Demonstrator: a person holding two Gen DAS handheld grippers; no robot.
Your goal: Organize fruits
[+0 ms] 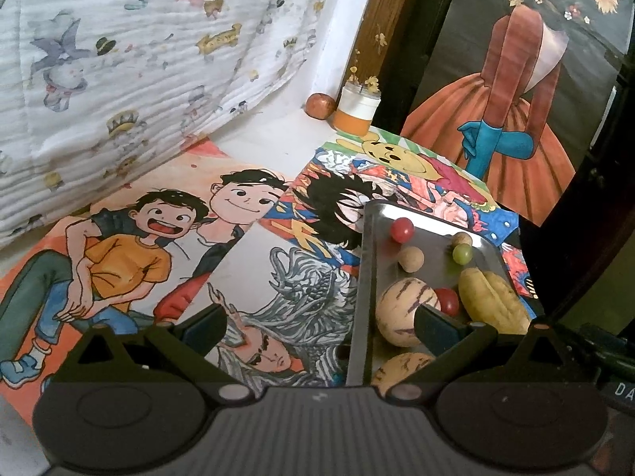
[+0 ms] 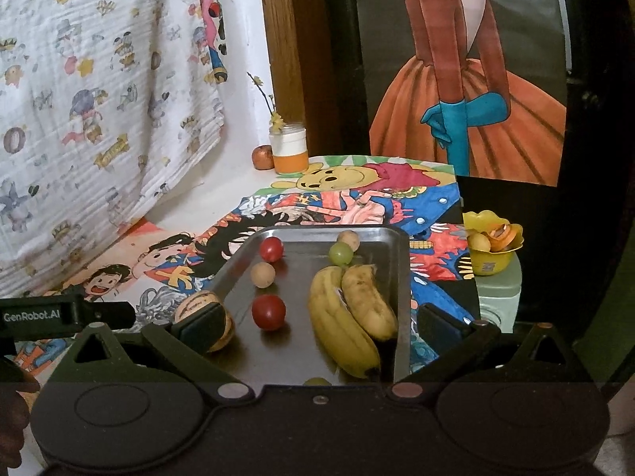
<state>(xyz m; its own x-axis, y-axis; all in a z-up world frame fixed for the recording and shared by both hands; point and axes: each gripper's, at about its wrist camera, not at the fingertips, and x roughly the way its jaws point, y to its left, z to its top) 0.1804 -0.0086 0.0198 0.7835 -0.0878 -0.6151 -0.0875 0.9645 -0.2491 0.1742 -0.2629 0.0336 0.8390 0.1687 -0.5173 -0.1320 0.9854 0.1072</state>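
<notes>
left gripper (image 1: pixel 319 323) spread wide, nothing pinched, over drawings (image 1: pixel 119 254) with metal tray (image 1: pixel 367 277) edge between fingers. on tray left to right: striped melon (image 2: pixel 206 311), red tomatoes (image 2: pixel 268 311), tan ball fruit (image 2: pixel 262 274), green grape (image 2: pixel 340 254), bananas (image 2: pixel 353 317). right gripper (image 2: pixel 319 323) spread too, empty, low over tray; yellow bowl (image 2: pixel 490 263) far right off tray.

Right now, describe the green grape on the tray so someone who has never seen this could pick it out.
Find the metal tray lying on the coloured drawings. At its far end, just beyond the tips of the bananas, sits the green grape, touching a tan ball-shaped fruit behind it. It is the only translucent green fruit there; the other small round fruits nearby are red or tan.
</notes>
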